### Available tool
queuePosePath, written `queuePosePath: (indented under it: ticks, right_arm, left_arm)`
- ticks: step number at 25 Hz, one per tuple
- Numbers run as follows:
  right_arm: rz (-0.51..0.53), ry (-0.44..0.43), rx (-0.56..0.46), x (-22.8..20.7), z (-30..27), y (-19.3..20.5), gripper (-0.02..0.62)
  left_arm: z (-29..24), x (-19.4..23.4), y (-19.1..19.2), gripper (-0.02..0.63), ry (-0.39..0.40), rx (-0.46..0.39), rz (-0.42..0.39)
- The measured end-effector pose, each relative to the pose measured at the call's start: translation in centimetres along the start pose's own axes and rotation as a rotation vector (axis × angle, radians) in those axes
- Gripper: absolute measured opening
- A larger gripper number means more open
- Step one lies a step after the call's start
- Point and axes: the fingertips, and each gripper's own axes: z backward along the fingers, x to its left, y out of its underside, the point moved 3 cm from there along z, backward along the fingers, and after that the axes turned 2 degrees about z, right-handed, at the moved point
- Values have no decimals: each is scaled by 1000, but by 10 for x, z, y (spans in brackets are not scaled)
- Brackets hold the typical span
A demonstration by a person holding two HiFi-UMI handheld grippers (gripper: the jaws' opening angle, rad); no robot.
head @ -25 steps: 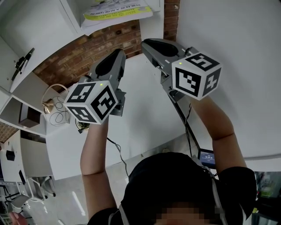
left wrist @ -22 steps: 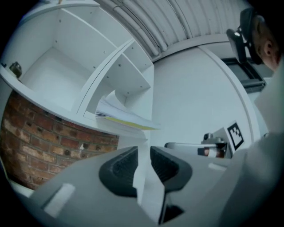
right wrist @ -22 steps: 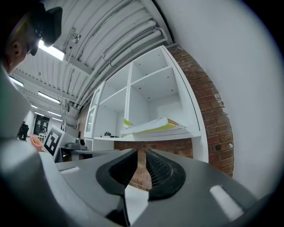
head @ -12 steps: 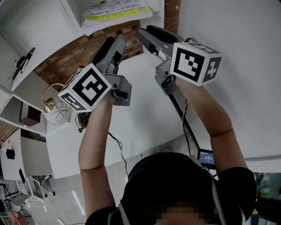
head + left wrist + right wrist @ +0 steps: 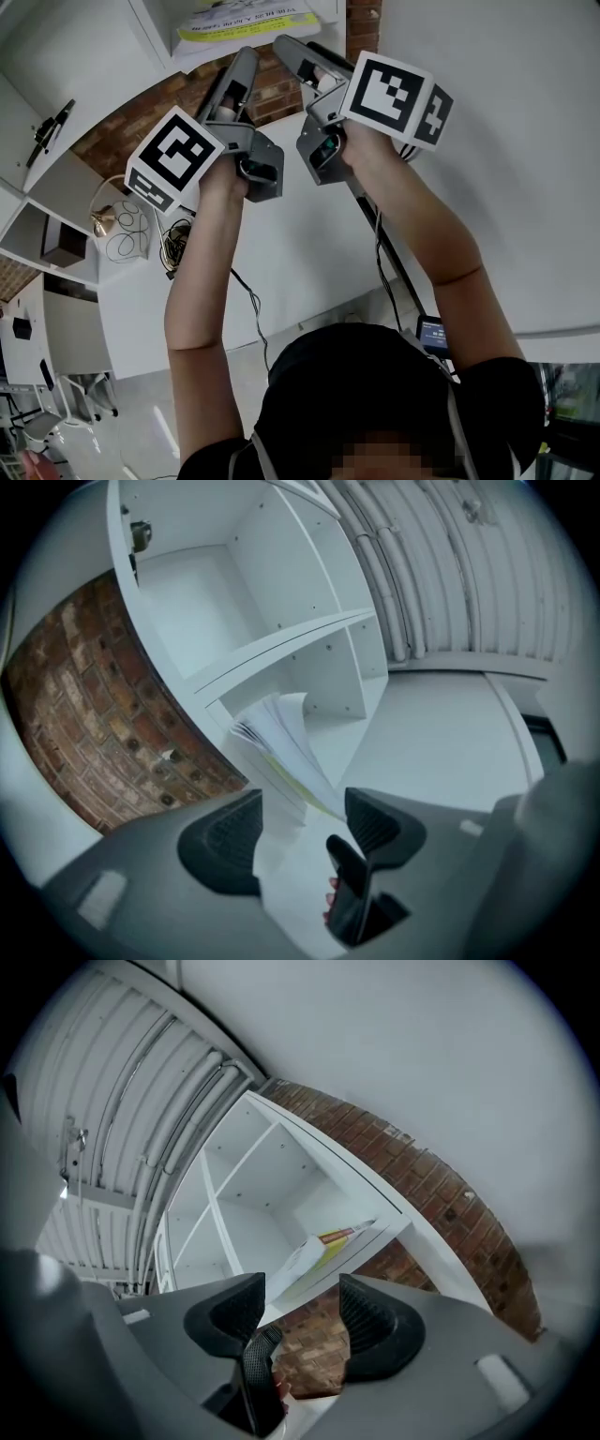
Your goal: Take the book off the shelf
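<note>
The book (image 5: pixel 246 22), thin with a yellow-and-white cover, lies flat in a compartment of the white shelf (image 5: pixel 150 37) above me. My left gripper (image 5: pixel 246 58) is raised just under the shelf's edge. Its jaws are opening, and the book's fanned pages (image 5: pixel 281 752) show beyond them, untouched. My right gripper (image 5: pixel 295 49) is raised beside it, jaws also opening with nothing between the pads. In the right gripper view the book (image 5: pixel 323 1246) sits above the jaws (image 5: pixel 298 1314). The left gripper view shows its jaws (image 5: pixel 305 832) apart.
A red brick wall (image 5: pixel 187 98) stands behind the shelf. Below lies a white table (image 5: pixel 281 253) with coiled cables (image 5: pixel 127 239) and a small brass object (image 5: pixel 101 225). A black cable (image 5: pixel 389 262) runs down to a small screen (image 5: pixel 433 333). White ceiling pipes (image 5: pixel 412 574) run above.
Both grippers have risen toward the shelf edge and come closer together. Their jaws went from shut to apart.
</note>
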Motion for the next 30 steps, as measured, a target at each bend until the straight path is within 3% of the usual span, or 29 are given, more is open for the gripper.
queuePosePath:
  ticks: [4,12,26,30]
  right_arm:
    - [-67,-10,-8,3,-7,-4,239]
    - [-154,-36,-37,5,-9,1,252]
    - [-242,-58,-87,-12,-15,6,284]
    - [-251,-40,-99,-17,-11,7,264]
  left_arm:
    - [-6,0,-8,278,7,-32,49]
    - [-7,0,-6,322,2,-54,61]
    - [-13,16,-6,348,-16,-78,78]
    - [-14,15,-5,353,0,-74,85]
